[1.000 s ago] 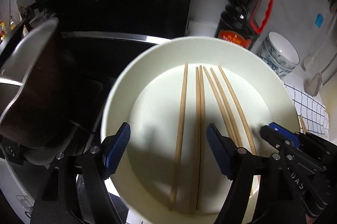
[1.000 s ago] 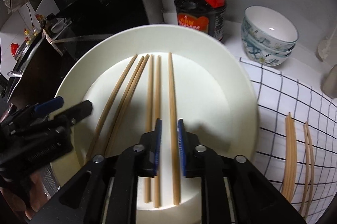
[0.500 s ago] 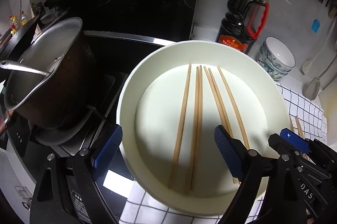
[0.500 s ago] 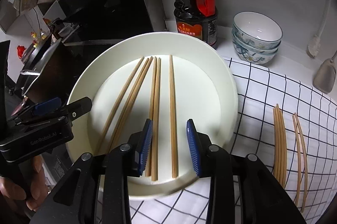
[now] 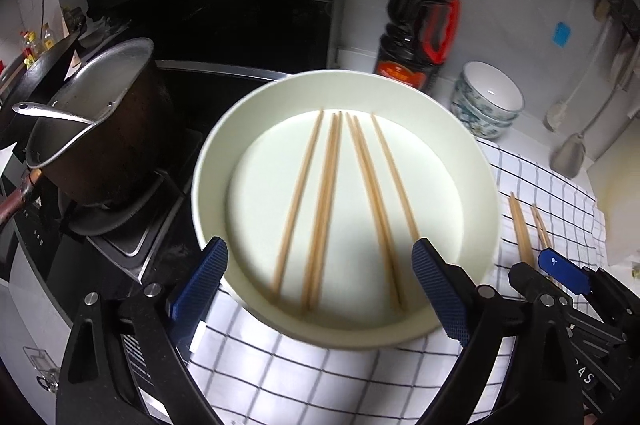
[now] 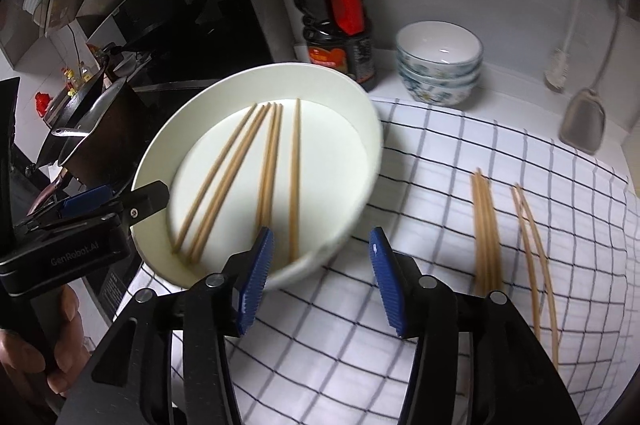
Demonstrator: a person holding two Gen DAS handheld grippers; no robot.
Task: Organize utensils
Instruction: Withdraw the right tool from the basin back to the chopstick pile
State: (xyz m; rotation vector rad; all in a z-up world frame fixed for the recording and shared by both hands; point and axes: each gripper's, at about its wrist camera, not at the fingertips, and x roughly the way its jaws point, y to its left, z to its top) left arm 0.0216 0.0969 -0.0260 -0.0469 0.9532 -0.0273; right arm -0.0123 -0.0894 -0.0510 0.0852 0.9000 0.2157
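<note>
Organizing utensils, mid-task. Five thin wooden chopsticks [image 5: 332, 201] lie side by side in a wide, shallow cream-white round dish [image 5: 486, 185], which rests partly on a white cloth with a black grid [image 6: 440, 225] at the tabletop's stove side. Two small bundles of spare wooden chopsticks [image 6: 486, 225] lie on the cloth, well apart from the dish, so some sorting appears left. The left tool [image 5: 320, 283] and right tool [image 6: 322, 275] both stand wide open, holding nothing. Motion blur softens the dish and sticks; the count within each bundle is hard to make out, and their near ends are hidden behind the right tool.
</note>
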